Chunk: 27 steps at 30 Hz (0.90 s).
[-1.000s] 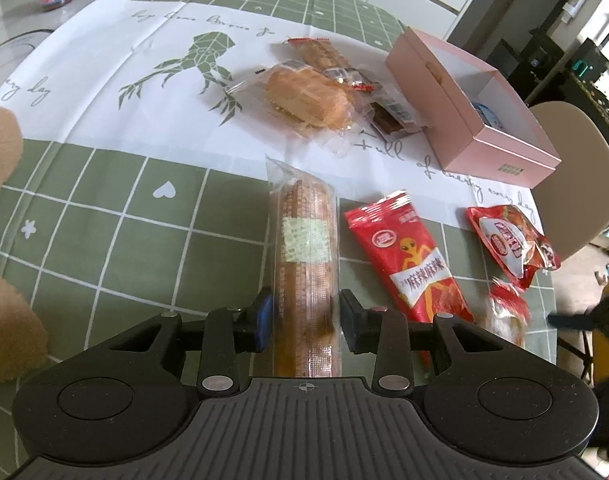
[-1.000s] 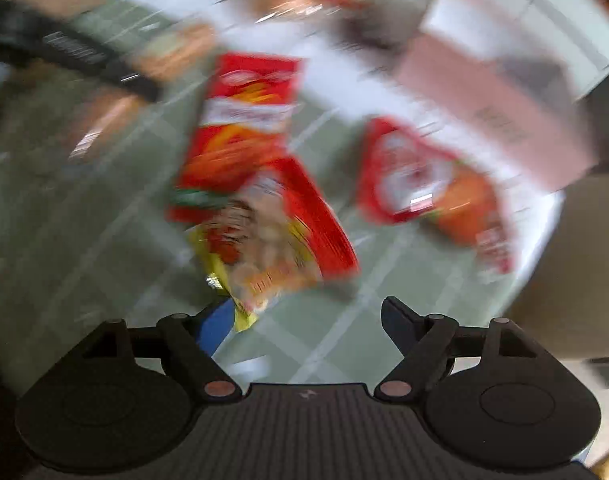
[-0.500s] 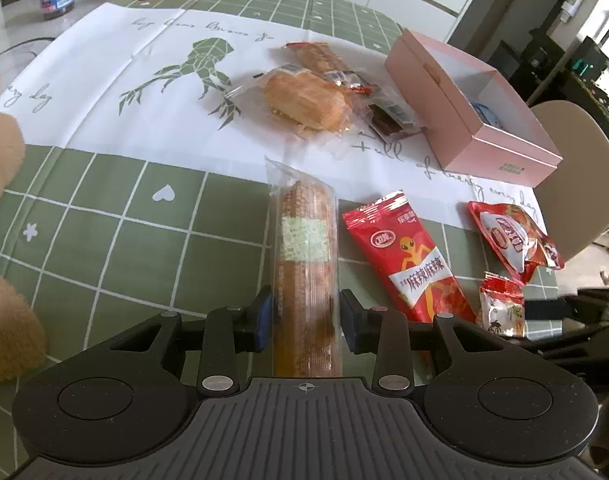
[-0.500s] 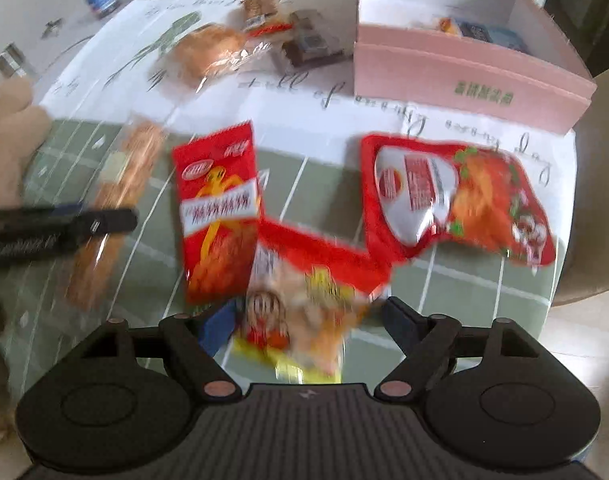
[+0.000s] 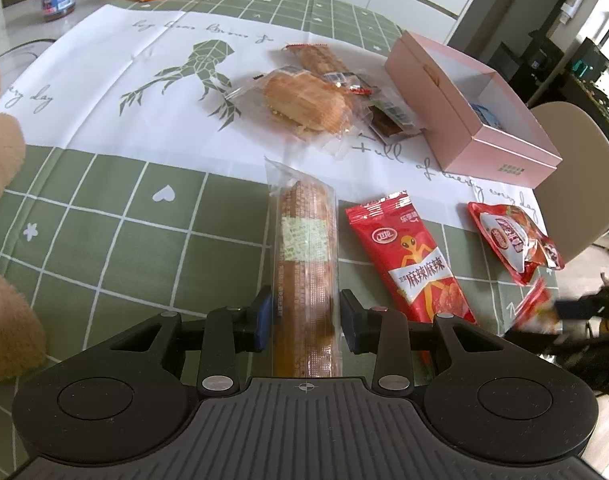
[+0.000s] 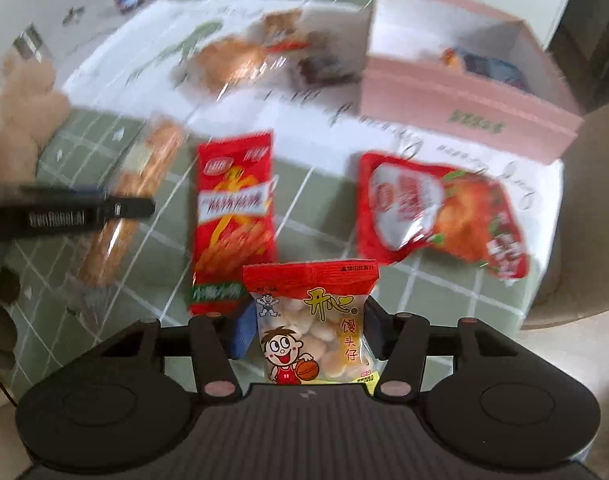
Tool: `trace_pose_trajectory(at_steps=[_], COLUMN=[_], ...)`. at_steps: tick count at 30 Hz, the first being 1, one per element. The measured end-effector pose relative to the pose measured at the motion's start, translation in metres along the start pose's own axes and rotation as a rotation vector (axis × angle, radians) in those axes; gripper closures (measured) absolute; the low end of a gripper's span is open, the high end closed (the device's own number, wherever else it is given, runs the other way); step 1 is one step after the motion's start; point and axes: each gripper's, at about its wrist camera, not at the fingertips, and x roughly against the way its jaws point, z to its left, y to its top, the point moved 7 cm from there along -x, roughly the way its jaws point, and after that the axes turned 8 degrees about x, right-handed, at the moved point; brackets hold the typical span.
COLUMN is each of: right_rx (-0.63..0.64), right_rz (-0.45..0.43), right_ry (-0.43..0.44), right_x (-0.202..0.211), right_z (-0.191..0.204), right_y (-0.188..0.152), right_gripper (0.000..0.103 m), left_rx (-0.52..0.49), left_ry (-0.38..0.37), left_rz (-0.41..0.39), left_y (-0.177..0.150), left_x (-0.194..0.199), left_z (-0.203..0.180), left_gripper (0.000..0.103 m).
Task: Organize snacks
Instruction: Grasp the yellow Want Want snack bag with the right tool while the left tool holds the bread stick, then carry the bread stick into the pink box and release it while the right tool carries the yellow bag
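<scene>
Red-topped bun snack bag (image 6: 316, 320), printed "馒头仔", is clamped by the just-closed right gripper (image 6: 308, 330) fingers. "麻辣麻辣" packet (image 5: 414, 260) lies on the green checked worktop (image 5: 104, 240); the left gripper (image 5: 304, 316) grips the long biscuit pack (image 5: 306, 264).

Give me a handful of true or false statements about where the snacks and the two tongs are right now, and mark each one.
1. The right tongs grip a small packet of round biscuits. True.
2. The left tongs straddle a long wrapped biscuit roll. True.
3. The pink box is closed with a lid. False: it stands open, with something blue inside.
4. The red spicy-strip packet lies inside the pink box. False: it lies on the green checked tablecloth.
5. A wrapped pastry lies on the white cloth. True.
</scene>
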Motion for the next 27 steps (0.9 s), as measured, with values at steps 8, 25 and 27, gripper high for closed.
trace_pose_trajectory(at_steps=[8,25,27], right_rx=[-0.072,-0.160,-0.153], right_rz=[-0.084,-0.498,-0.437], right_ry=[-0.055,-0.090,-0.041], right_x=[0.030,0.162,0.142], right_z=[-0.039,-0.165,-0.172], right_y=[0.011,0.145,0.162], right_gripper=[0.049,0.048,0.046], left_rx=[-0.052,-0.177,-0.102], left_ry=[-0.014,-0.469,-0.475], left_rz=[-0.020,-0.324,-0.205], left_y=[0.001,0.223,0.233], left_x=[0.014,0.109,0.066], left_z=[-0.013,-0.213,-0.220], left_gripper=[0.071,0.070,0.069])
